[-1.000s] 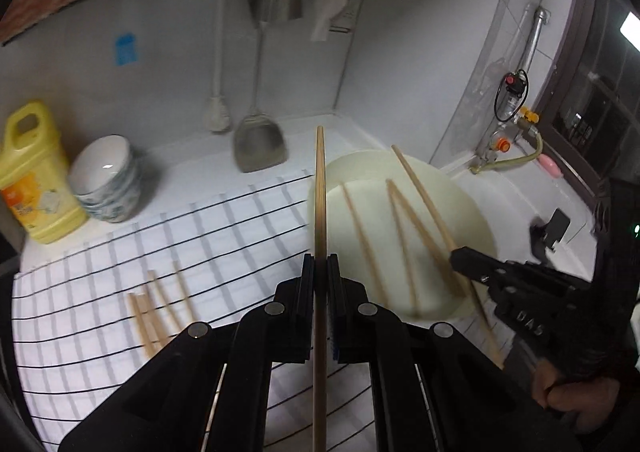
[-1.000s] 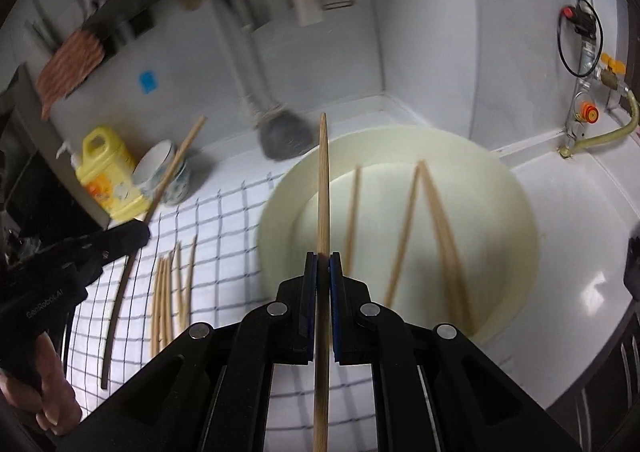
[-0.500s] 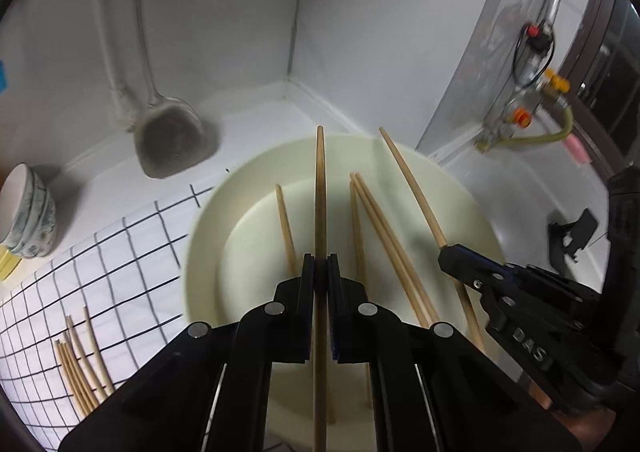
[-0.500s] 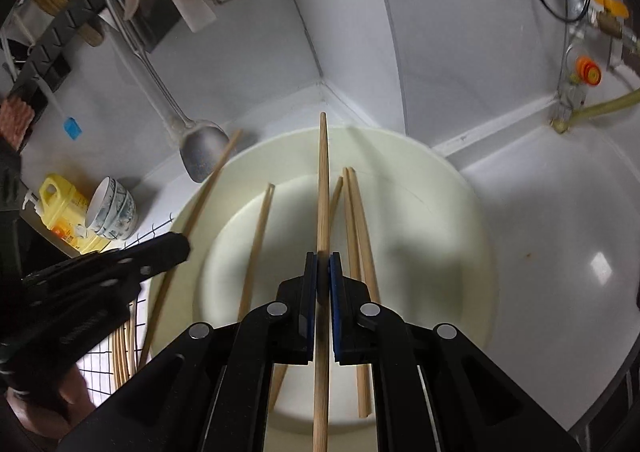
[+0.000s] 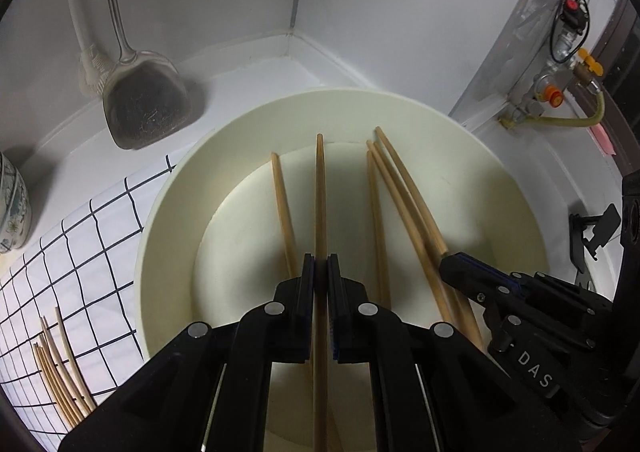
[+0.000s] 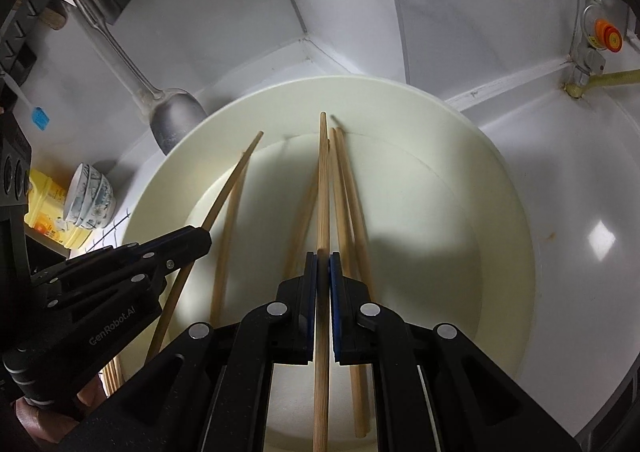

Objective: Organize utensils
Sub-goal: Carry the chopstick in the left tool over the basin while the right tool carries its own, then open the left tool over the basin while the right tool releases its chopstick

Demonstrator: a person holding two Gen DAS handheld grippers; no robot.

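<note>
A large cream basin (image 5: pixel 168 220) (image 6: pixel 500 188) sits in the counter corner with several wooden chopsticks (image 5: pixel 282 204) (image 6: pixel 344 192) lying in it. My left gripper (image 5: pixel 320 268) is shut on one chopstick (image 5: pixel 320 188) that points into the basin. It also shows in the right wrist view (image 6: pixel 200 238). My right gripper (image 6: pixel 323 264) is shut on another chopstick (image 6: pixel 323 180), also over the basin. It also shows in the left wrist view (image 5: pixel 450 264) at the right. Both grippers hover close above the basin.
Several chopsticks (image 5: pixel 60 384) lie on the checked mat (image 5: pixel 80 252) at the left. A metal spatula (image 5: pixel 144 104) (image 6: pixel 176 120) hangs against the wall. Stacked bowls (image 6: pixel 90 196) and a yellow bottle (image 6: pixel 44 212) stand left. Gas valves and a hose (image 5: pixel 560 92) are at the right.
Both grippers have moved from over the mat toward the basin and lower into it, each still holding its chopstick.
</note>
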